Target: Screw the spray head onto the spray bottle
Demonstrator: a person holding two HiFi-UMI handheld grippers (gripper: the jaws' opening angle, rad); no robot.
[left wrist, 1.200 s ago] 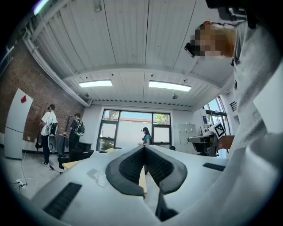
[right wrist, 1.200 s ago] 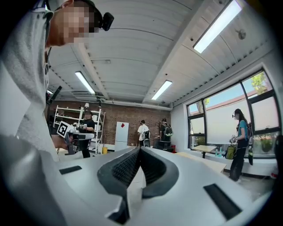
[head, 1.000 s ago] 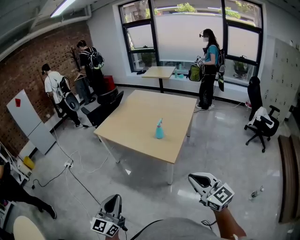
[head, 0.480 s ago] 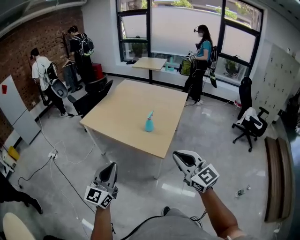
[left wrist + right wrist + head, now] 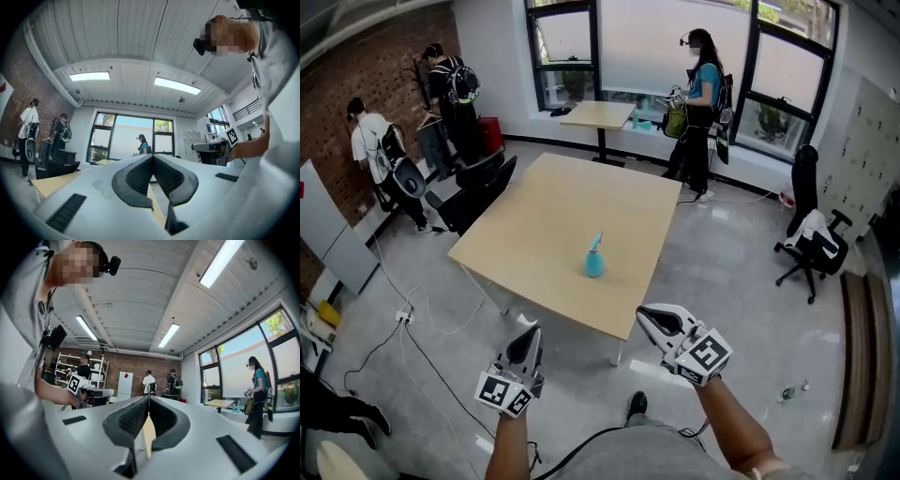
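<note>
Head view shows my two handheld grippers poised above the grey polished floor (image 5: 727,281), just short of the pale square wooden table (image 5: 534,211). The small light-blue plastic spray bottle (image 5: 594,263) stands upright on it, toward its near edge, well apart from both tools. The left gripper (image 5: 529,336) and right gripper (image 5: 650,317) are each clenched on nothing, their black ridged pads pressed together. The bottle's spray head (image 5: 597,240) seems to sit on its neck, though it is too small for me to be sure. A person in a teal top (image 5: 705,89) stands by the windows.
</note>
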